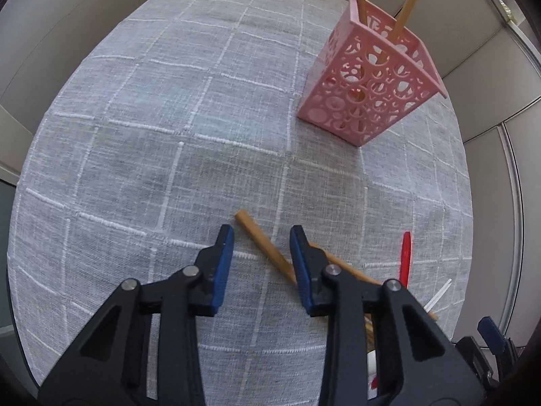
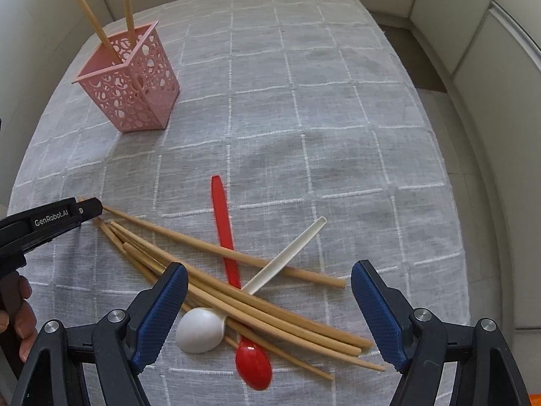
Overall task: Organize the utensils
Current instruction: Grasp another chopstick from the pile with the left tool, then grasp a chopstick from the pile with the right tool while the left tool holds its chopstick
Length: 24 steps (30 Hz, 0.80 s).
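I kept my left gripper open and empty astride a chopstick end, ready to pinch; the right gripper gaped wide over the chopstick pile, well short of the pink holder.

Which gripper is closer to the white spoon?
Right. The right gripper hangs open just above the white spoon; the left gripper sits off at the chopsticks' far tips.
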Tool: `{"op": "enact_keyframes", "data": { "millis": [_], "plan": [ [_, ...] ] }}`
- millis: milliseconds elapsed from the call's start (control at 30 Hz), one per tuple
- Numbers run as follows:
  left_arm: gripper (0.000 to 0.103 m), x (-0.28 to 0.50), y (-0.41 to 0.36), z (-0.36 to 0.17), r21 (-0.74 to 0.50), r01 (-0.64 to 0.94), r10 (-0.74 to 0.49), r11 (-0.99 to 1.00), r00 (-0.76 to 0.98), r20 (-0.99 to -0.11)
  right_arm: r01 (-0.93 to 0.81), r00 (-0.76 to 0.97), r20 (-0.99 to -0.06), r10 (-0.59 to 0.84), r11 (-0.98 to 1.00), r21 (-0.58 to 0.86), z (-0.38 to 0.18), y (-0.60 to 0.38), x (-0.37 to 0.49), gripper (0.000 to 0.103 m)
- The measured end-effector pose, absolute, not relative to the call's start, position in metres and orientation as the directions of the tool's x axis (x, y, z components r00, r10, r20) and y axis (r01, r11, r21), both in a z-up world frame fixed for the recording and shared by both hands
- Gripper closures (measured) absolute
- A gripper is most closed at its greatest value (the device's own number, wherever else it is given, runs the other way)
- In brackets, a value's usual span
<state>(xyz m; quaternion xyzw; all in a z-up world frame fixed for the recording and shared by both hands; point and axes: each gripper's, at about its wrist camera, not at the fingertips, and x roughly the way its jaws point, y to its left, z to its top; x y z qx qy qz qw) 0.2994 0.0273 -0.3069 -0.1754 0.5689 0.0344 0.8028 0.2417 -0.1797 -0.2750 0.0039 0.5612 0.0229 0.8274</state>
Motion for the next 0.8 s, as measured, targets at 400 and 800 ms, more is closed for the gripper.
{"op": "enact_keyframes", "data": {
  "millis": [400, 800],
  "plan": [
    [0.086, 0.311, 0.023, -0.304, -0.228, -0.217, -0.137, 0.949, 0.370, -0.919, -0.005, 0.355, -0.934, 0.031, 1.000, 0.031, -0.281, -0.189, 0.242, 0.020],
    [0.095, 0.290, 0.043, -0.249, -0.216, -0.131, -0.132, 0.967, 0.466, -0.875, -0.013, 0.341, -0.939, 0.046, 0.999, 0.044, -0.286, -0.182, 0.246, 0.020]
  ]
}}
